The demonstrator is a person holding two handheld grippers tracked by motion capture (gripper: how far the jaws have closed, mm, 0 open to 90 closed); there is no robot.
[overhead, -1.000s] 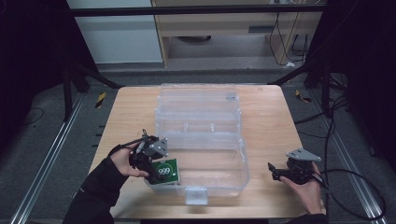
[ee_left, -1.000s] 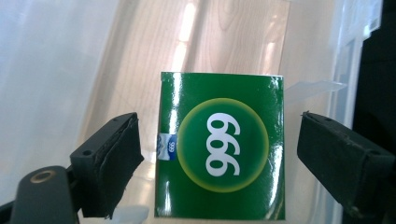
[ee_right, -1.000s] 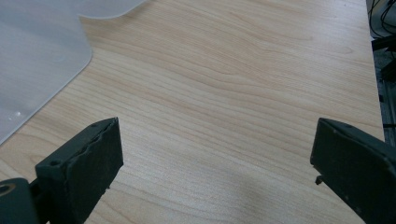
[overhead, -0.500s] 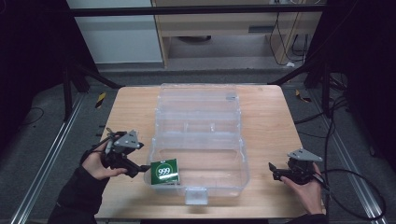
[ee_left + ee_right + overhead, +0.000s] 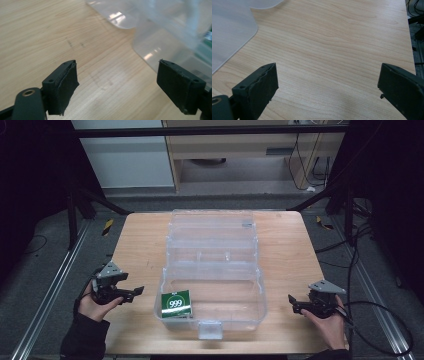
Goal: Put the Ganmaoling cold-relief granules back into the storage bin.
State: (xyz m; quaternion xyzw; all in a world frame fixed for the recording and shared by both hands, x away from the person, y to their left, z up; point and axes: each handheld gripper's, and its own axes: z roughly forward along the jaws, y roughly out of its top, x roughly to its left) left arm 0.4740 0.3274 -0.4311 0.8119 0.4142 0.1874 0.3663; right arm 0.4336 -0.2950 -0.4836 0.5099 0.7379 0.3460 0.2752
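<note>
In the high view I see my left gripper [image 5: 134, 292] at the lower left of the frame, over bare wood just left of the clear plastic box [image 5: 252, 285]. The green packet marked 999 [image 5: 176, 304] lies flat in the box's front compartment, in its lower-left corner, to the right of that gripper, with the box wall between them. They are near but apart. The left jaws have just been closing part-way, yet they stand apart with nothing between them; in the left gripper view I see only the wooden table [image 5: 50, 32] in the gap, and the box's rounded corner [image 5: 160, 42] at the upper right. My right gripper [image 5: 295, 303] sits at the lower right, beside the box's right wall, jaws wide apart over bare wood.
</note>
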